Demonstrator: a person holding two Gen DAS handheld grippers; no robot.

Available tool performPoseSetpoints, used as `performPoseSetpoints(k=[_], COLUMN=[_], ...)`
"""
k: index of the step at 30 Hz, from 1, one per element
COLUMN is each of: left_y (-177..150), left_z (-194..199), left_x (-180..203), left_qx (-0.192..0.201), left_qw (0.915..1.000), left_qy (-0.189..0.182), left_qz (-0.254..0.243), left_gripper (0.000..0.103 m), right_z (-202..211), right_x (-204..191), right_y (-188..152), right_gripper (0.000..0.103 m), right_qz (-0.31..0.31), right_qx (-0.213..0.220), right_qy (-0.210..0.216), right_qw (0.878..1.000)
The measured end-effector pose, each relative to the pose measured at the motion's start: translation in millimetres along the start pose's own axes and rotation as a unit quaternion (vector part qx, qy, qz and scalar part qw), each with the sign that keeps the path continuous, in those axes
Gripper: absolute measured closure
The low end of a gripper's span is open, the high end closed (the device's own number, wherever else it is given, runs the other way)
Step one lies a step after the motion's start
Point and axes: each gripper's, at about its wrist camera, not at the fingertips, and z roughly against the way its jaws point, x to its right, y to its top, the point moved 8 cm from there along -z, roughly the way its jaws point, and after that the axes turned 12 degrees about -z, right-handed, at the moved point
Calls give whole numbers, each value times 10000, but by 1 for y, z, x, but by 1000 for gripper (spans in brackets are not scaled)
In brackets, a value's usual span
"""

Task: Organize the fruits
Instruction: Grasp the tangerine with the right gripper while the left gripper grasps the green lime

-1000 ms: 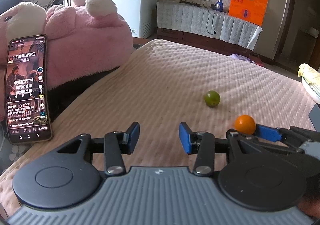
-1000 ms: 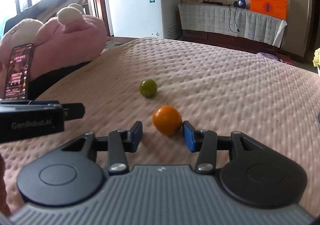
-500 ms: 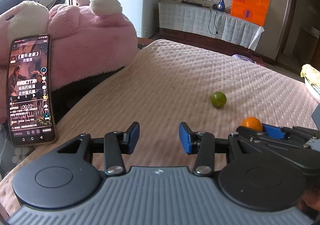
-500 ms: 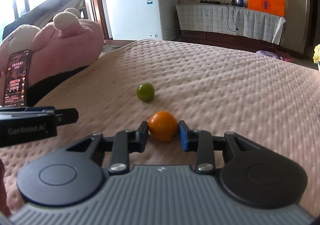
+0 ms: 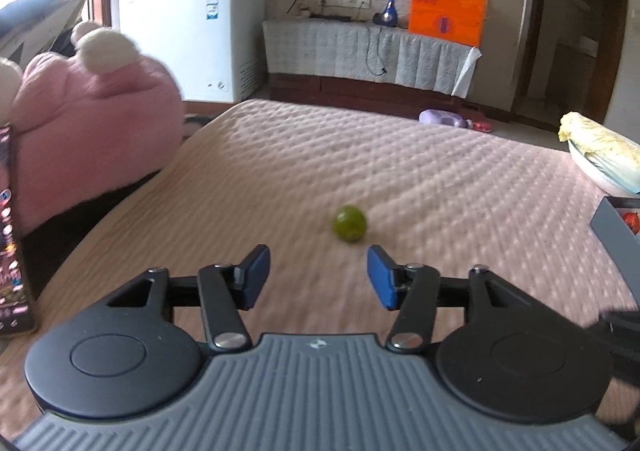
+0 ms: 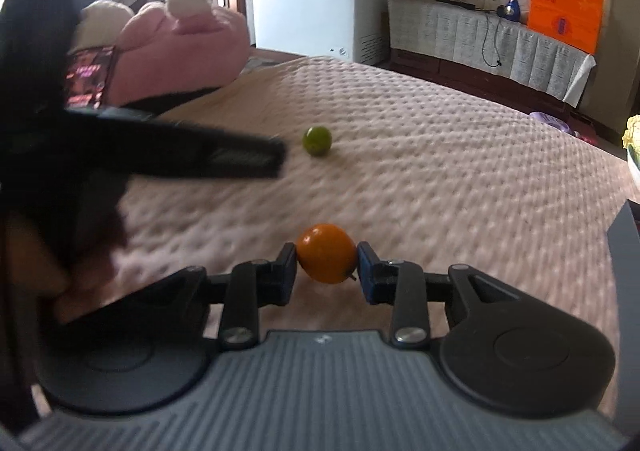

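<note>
Since a second ago the right gripper (image 6: 326, 275) has clamped the orange (image 6: 326, 253), low centre; the left gripper (image 5: 316, 277) has just spread wider, empty, the lime (image 5: 350, 223) now just beyond it on the bedspread (image 5: 400, 171)

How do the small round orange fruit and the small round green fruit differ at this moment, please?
The orange fruit is pinched between the right gripper's blue pads; the green fruit lies free on the pink quilted cover. The orange one is clamped; the green one sits just ahead of the open left gripper, whose jaws have just widened with nothing between them. Both are small and round.
</note>
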Motion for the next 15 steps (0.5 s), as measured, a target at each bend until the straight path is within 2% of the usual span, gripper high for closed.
performPoseSetpoints(k=[6, 15], left_y=[10, 16], left_z=[-24, -56], left_x=[18, 21], left_qx=[-91, -99], left_qw=[9998, 9999], left_qy=[-127, 121], left_qz=[113, -8], left_gripper=[40, 41], right_z=[13, 18], right_x=[12, 20], right_y=[0, 0], right_gripper=[68, 68], right_qz=[-76, -123], right_qx=[17, 18], right_qy=[-19, 23], right_qw=[10000, 9999])
